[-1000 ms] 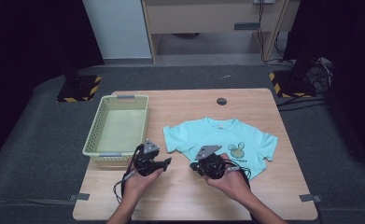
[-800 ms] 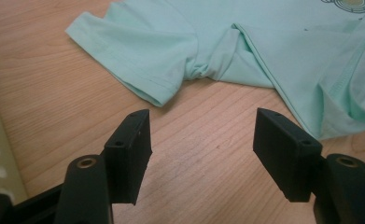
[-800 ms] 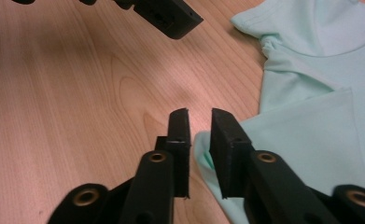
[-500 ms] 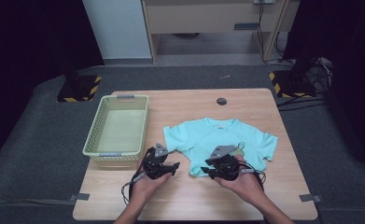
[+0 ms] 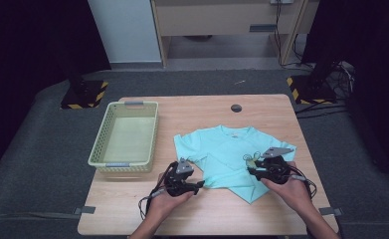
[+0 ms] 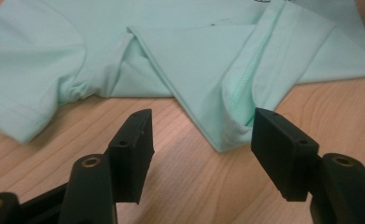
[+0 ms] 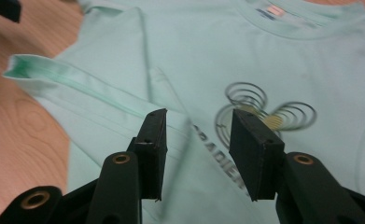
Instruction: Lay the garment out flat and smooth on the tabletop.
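Folding is under way: your left hand-held gripper (image 6: pixel 199 140) stands open just short of the mint T-shirt's (image 5: pixel 227 154) doubled corner, holding nothing. Your right hand-held gripper (image 7: pixel 196 154), jaws just opened, hovers empty over the print. Next, pinch that corner. Wooden bench (image 5: pixel 202 112), dark room.

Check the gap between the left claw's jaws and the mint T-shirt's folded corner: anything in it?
Nothing: in the left gripper view the open left claw faces the mint-green cotton T-shirt over bare light wooden table; the folded corner sits just ahead, untouched.
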A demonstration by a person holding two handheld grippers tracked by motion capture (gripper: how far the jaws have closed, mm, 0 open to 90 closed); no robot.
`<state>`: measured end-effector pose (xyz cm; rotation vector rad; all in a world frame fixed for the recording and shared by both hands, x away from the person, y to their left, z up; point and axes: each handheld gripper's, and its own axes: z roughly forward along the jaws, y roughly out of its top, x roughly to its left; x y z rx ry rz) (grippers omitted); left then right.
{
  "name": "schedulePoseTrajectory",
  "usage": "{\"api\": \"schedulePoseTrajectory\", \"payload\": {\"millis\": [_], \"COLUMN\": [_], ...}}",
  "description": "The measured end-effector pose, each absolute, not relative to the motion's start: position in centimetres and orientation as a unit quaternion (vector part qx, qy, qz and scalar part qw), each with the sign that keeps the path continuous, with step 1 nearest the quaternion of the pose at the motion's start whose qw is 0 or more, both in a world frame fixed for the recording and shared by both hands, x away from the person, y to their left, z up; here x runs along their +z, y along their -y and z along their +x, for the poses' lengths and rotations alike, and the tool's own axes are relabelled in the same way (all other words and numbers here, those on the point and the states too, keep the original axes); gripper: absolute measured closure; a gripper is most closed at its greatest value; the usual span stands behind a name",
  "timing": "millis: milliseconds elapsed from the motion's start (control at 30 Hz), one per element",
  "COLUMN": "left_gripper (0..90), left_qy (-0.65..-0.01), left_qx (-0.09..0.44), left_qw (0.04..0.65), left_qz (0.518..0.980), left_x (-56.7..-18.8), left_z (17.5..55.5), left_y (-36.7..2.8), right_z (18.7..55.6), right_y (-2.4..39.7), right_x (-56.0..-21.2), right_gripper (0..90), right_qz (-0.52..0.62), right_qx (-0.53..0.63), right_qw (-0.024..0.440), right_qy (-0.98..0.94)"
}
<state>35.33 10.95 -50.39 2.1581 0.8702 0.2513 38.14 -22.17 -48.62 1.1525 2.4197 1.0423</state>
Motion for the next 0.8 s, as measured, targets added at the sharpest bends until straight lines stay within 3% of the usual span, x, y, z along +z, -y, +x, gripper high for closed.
{"api": "schedulePoseTrajectory", "payload": {"millis": [500,700,800], "left_gripper": [34.7,52.4,68.4], "left_qy": [-0.283,-0.276,-0.272], "left_qx": [0.087,0.089,0.091], "left_qw": [0.369,0.358,0.362], "left_qz": [0.881,0.888,0.887], "left_x": [-51.8,-52.1,-51.6], "left_z": [35.3,35.5,35.5], "left_y": [-7.9,-7.7,-7.9], "right_z": [38.6,38.5,38.5], "right_y": [27.0,27.2,27.2], "right_x": [-49.1,-49.2,-49.2], "right_gripper": [54.0,54.0,54.0], "right_qz": [0.455,0.456,0.456], "right_qx": [0.37,0.37,0.37], "right_qw": [0.135,0.136,0.137], "right_qy": [-0.799,-0.798,-0.798]}}
